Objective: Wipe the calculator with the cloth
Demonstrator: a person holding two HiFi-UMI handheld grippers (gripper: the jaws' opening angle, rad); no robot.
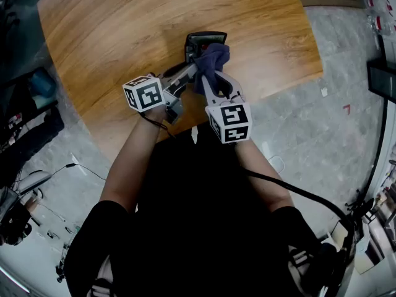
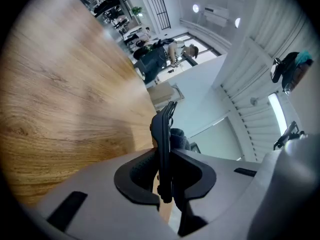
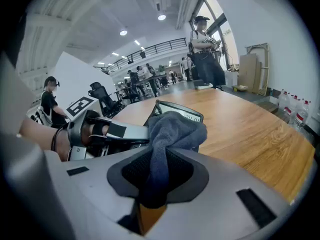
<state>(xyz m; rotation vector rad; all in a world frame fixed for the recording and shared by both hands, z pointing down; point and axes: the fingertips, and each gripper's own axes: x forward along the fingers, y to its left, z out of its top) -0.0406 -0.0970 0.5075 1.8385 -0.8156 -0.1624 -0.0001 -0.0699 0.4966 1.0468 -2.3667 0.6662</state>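
A dark calculator is held above the wooden table, tilted with its screen end away from me. My left gripper is shut on its near edge; in the left gripper view the calculator stands edge-on between the pads of this gripper. A blue-grey cloth is bunched in my right gripper, which is shut on it. In the right gripper view the cloth rises from that gripper and lies against the calculator's face, hiding its keys. The left gripper shows beside it.
Both grippers work over the table's near edge, with grey floor beyond it to the right. Cables trail on the floor at my left. Bottles stand past the table's far side, and people and chairs are in the background.
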